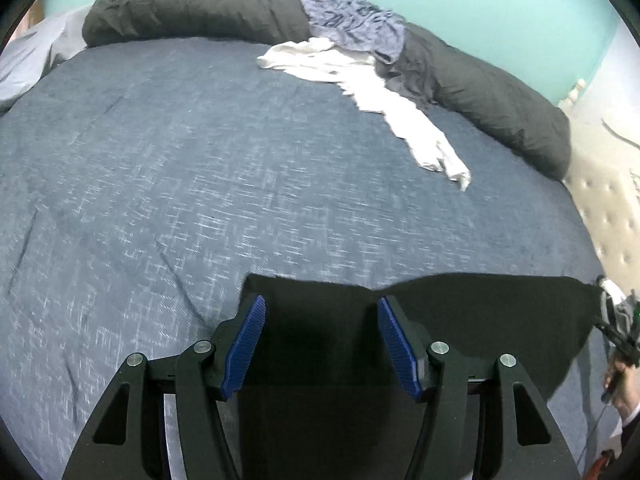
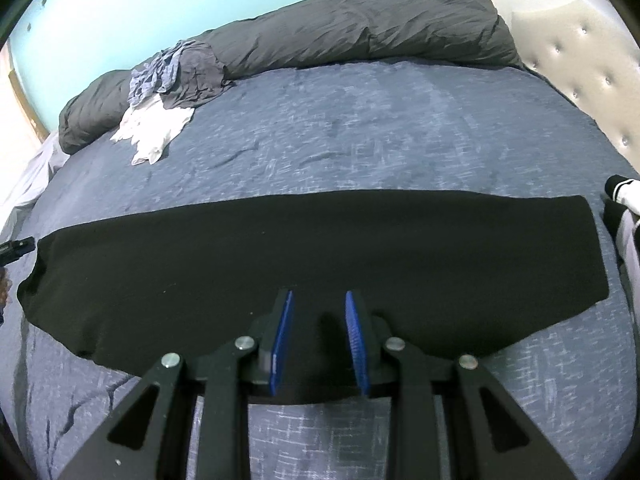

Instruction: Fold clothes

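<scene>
Bed covered by a blue-grey woven bedspread (image 2: 360,128), with a rolled dark grey duvet (image 2: 340,28) along its far edge against a turquoise wall. Near the front edge of the bed lies a long black band of soft cloth (image 2: 280,248), spread flat and apparently already doubled into a strip; how many layers it holds cannot be told. By its even drape it is judged light, limp and unlikely to slip on the textured cover, though it will sag wherever it is not held. Corners or the long near edge offer the best hold, pinched through all layers. A heap of unfolded garments rests by the duvet: a crumpled white garment (image 1: 360,80) with one limb trailing out, and a patterned blue-grey garment (image 1: 352,24) above it. Left gripper (image 1: 320,340): jaws spread wide over the black cloth's left end, holding nothing. Right gripper (image 2: 318,340): jaws parted over the near edge, also empty. A black-and-white striped item (image 2: 624,200) sits at the right margin.
</scene>
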Demonstrator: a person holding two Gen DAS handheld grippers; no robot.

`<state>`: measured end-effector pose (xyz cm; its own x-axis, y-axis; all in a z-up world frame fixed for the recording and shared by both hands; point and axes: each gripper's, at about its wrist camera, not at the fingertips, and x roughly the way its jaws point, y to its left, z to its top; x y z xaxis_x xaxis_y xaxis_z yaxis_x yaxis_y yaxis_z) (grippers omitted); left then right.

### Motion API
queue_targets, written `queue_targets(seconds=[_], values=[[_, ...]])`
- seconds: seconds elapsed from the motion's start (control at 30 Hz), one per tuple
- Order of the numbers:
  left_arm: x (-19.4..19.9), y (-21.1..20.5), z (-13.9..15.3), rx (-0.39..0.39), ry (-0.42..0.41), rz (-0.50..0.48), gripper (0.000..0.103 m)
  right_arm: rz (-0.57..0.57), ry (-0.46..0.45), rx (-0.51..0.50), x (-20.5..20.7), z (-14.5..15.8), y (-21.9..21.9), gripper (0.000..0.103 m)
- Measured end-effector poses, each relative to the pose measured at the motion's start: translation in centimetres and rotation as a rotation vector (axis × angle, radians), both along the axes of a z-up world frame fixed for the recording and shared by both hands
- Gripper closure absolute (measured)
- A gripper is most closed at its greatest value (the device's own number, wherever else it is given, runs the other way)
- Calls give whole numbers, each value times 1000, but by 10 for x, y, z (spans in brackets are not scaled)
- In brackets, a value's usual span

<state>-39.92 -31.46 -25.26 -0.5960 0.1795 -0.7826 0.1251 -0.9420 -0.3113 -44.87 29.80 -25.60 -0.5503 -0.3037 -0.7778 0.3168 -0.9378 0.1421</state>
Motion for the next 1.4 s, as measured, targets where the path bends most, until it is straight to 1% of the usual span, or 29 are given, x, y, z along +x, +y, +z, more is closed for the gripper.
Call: queue_targets(seconds=[0.17, 0.3, 0.4, 0.47, 0.6, 0.7, 0.83, 0.93, 1.07, 1.1, 1.13, 1.17, 1.2, 1.23, 1.27, 1.37, 1.4], values=[[-6, -4, -6, 14, 13, 9, 41, 6, -10, 1, 0, -8, -2, 76], [-11, -3, -8, 31, 20, -7, 42, -3, -14, -8, -1, -10, -1, 76], [-13, -1, -8, 46, 28, -19, 44, -11, -15, -16, -1, -10, 0, 76], [-12, 0, -9, 60, 34, -28, 49, -17, -17, -21, -1, -11, 1, 76], [-13, 1, -14, 36, 17, -45, 49, -25, -20, -36, -1, -11, 2, 76], [-13, -5, -20, 61, 18, -26, 49, -18, -24, -40, 1, -11, 0, 76], [-12, -7, -27, 80, 14, -26, 49, -5, -31, -47, 3, -13, -4, 76], [-8, -6, -27, 95, 17, -47, 49, 3, -33, -47, 3, -15, -7, 76], [-7, -7, -29, 129, -4, -65, 49, -3, -36, -61, 1, -16, -10, 76], [-7, -8, -30, 138, -5, -63, 51, -5, -37, -65, 2, -16, -11, 76], [-6, -8, -29, 139, 0, -59, 64, -6, -39, -69, 3, -16, -11, 76], [-6, -9, -28, 141, 6, -56, 74, -5, -41, -71, 4, -16, -12, 76], [-5, -10, -26, 144, 16, -54, 75, -1, -41, -70, 5, -15, -13, 76], [-3, -9, -24, 149, 34, -58, 82, 4, -40, -67, 5, -15, -14, 76], [-1, -8, -21, 151, 48, -64, 87, 8, -39, -64, 6, -14, -15, 76], [4, -5, -13, 191, 93, -86, 94, 4, -40, -66, 6, -15, -14, 76], [5, -4, -10, 209, 114, -95, 95, 1, -41, -67, 6, -15, -13, 76]])
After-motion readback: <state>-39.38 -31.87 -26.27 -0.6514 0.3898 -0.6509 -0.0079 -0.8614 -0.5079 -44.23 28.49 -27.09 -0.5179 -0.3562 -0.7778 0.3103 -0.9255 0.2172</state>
